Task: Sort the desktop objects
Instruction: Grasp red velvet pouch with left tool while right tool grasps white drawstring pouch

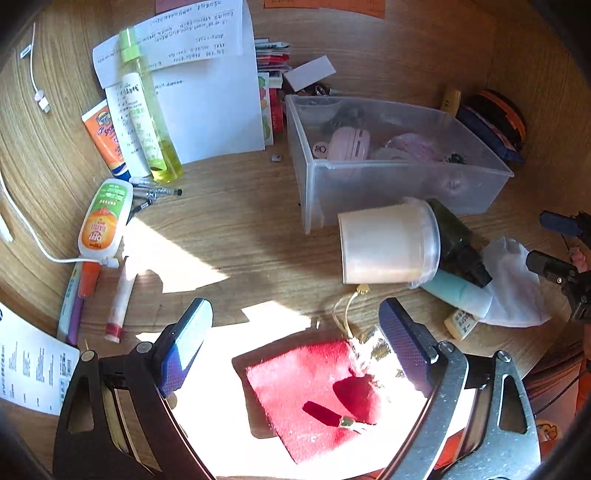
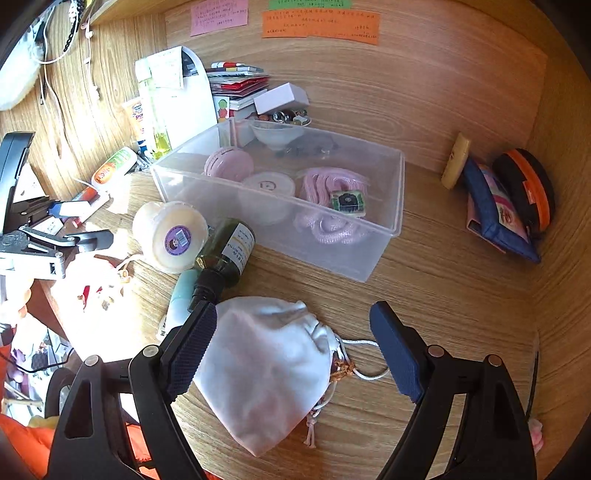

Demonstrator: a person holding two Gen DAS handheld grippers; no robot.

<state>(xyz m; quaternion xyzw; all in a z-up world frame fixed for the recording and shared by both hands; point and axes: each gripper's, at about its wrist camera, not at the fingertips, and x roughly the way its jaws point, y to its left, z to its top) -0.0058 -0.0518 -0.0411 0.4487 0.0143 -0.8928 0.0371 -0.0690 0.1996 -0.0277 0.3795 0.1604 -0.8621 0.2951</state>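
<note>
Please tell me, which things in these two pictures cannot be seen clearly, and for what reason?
- Red pouch, left wrist view: sun glare washes out its near edge and the desk around it.
- Teal tube, right wrist view: the dark bottle and white drawstring bag cover its ends.
- Sticky notes, right wrist view: writing too small to read.
- Clear bin, left wrist view: frosted wall blurs the contents.

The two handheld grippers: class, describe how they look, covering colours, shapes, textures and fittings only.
The left gripper has blue finger pads with a fine cross-hatched grip, mounted on black brackets, plus bare silver metal linkage arms with triangular cut-outs and round rivets. The right gripper has matching dark blue textured pads, but its linkage arms are all black, with silver rivets. No cables or markings show.
</note>
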